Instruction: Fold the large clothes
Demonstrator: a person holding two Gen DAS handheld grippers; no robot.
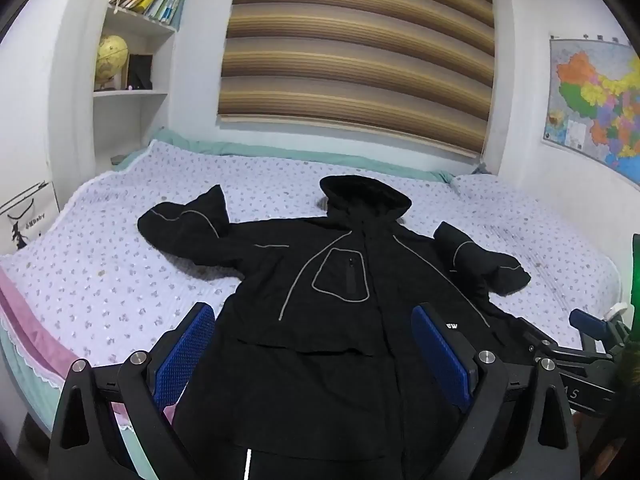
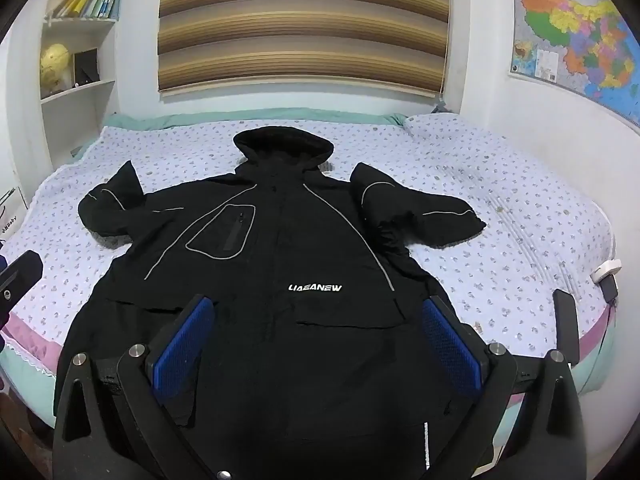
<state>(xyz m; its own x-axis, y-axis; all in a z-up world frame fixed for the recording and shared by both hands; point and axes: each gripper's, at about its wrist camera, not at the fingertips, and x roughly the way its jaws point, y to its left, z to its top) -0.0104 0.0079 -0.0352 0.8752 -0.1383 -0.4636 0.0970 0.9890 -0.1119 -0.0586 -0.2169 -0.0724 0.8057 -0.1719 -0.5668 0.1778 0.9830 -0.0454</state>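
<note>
A large black hooded jacket [image 1: 340,280] with grey piping lies front-up on the bed, hood toward the far wall, both sleeves bent outward. It also shows in the right wrist view [image 2: 280,248], with white lettering on the chest. My left gripper [image 1: 316,312] is open and empty above the jacket's lower front. My right gripper [image 2: 320,304] is open and empty above the hem area. The right gripper's body shows at the right edge of the left wrist view [image 1: 580,344].
The bed [image 2: 500,264] has a floral quilt with pink and mint edges. A striped blind [image 2: 304,24] hangs behind. A shelf with a globe [image 1: 112,56] stands far left. A wall map [image 2: 572,28] hangs right. A white charger [image 2: 606,272] lies at the bed's right edge.
</note>
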